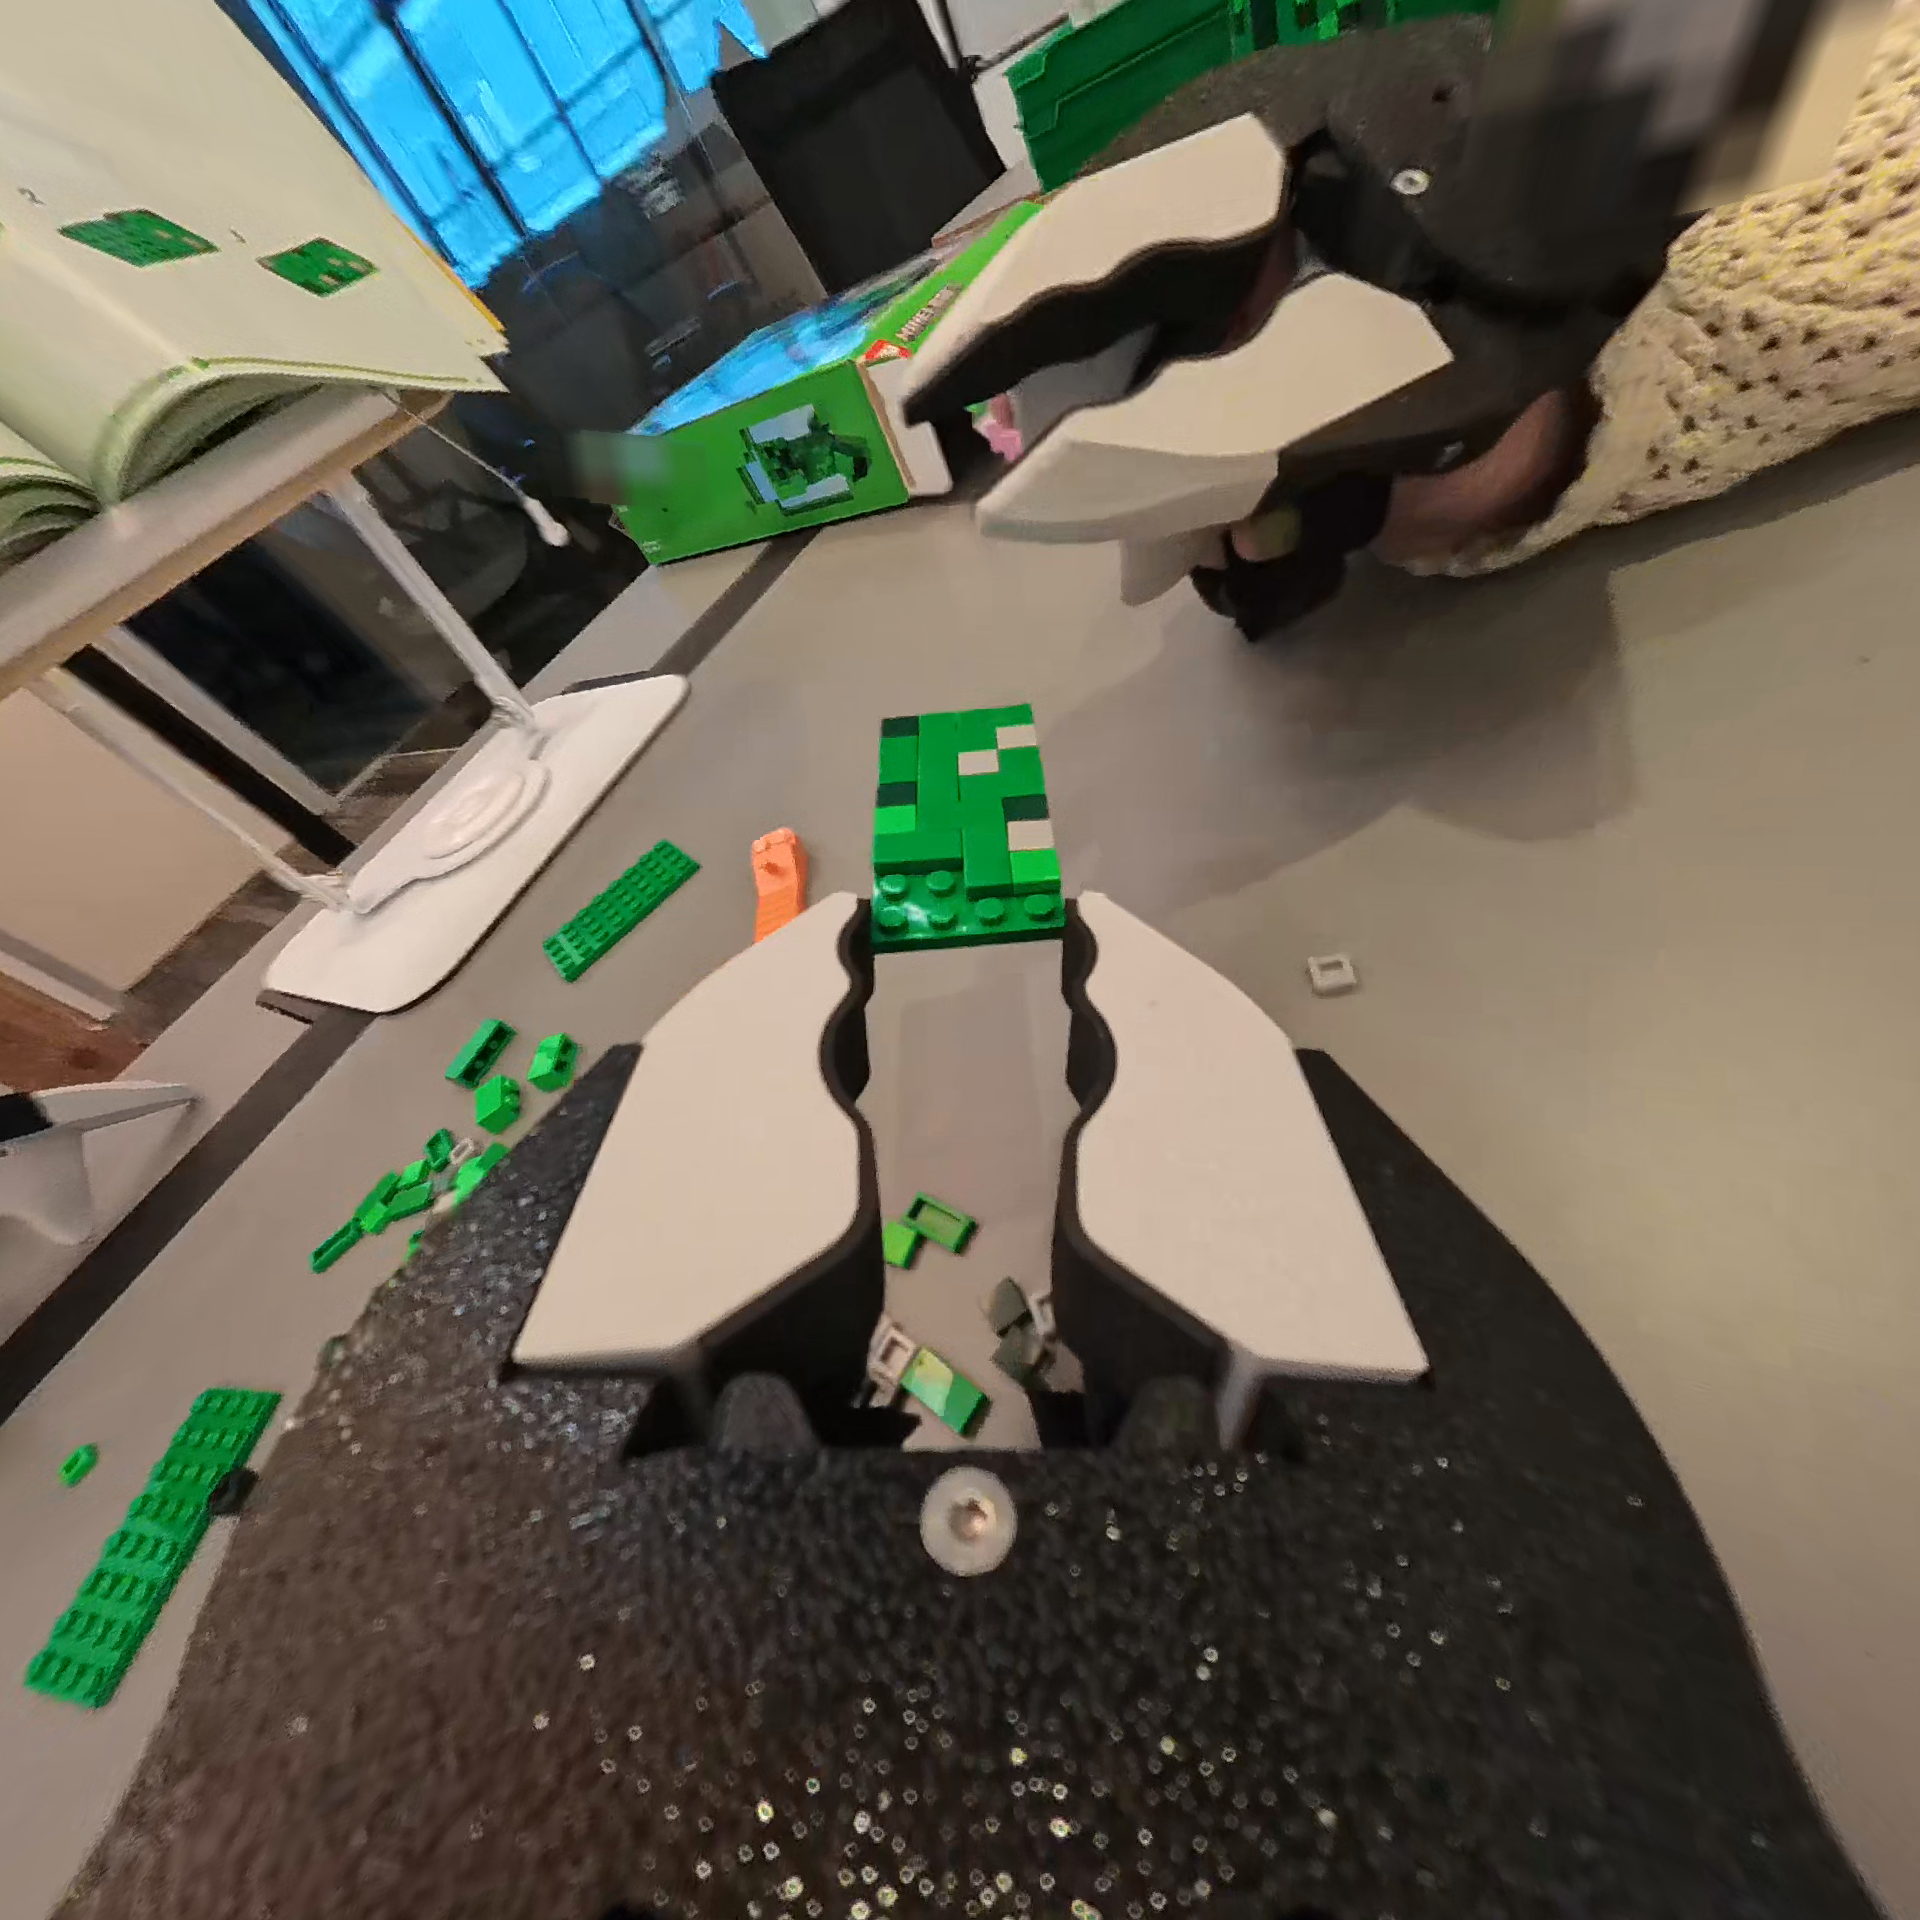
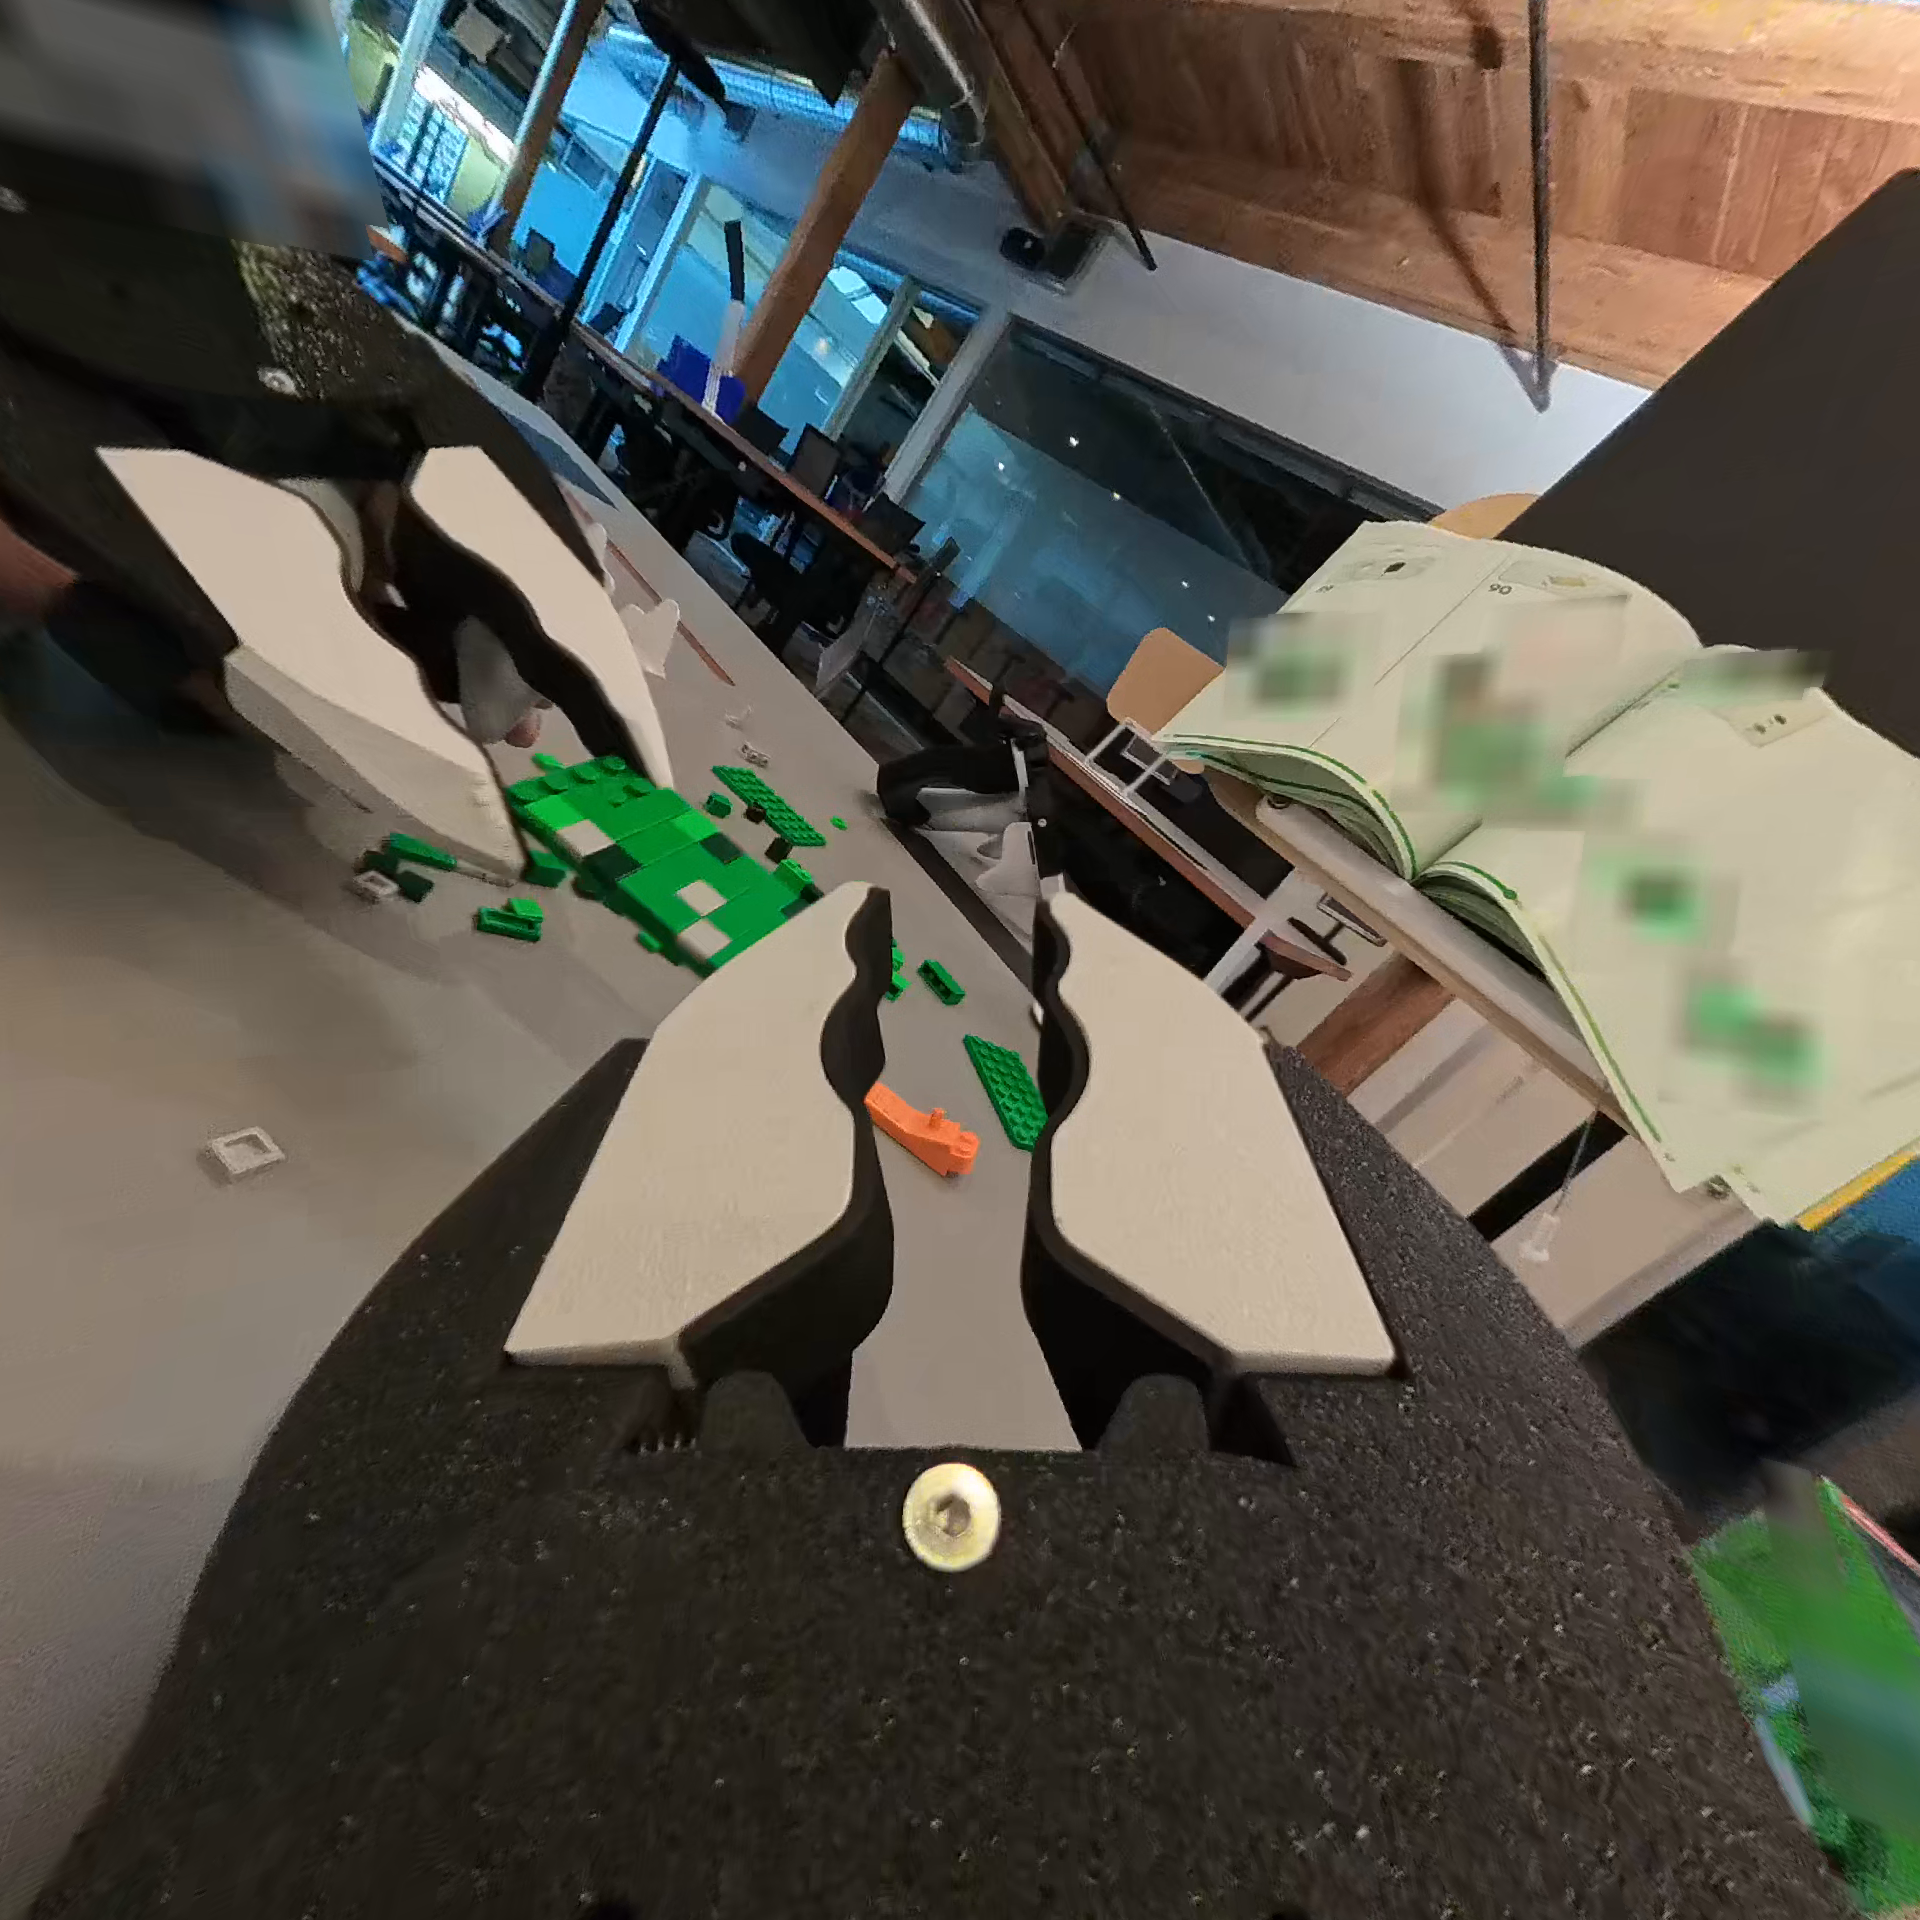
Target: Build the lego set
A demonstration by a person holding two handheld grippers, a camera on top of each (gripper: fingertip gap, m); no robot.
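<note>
Your grey matte tabletop (image 1: 1558, 1039) carries everything, with an open pale-green instruction booklet (image 2: 1558, 790) propped on a stand beside it and a green printed cardboard set box (image 1: 790, 457) at the far end; both bear print, which I leave unquoted.

The task's thing, a flat green studded-plate assembly with white and dark-green tiles (image 1: 966, 821), lies mid-tabletop. Your left gripper (image 1: 966, 925) has its fingers (image 1: 748, 1122) pinching the assembly's near end. Your right gripper (image 2: 961, 935) hangs above the tabletop near the assembly, fingers (image 2: 748, 1132) spread, holding nothing.

In my judgement the assembly is light, rigid and slick-sided; its tiles may pop off under twisting. Grip the long edges and press straight down.

Smaller items: long green plates (image 1: 623, 914), an orange plastic brick separator (image 1: 777, 881), scattered small green pieces (image 1: 499, 1070), one small grey square tile (image 1: 1331, 974).
</note>
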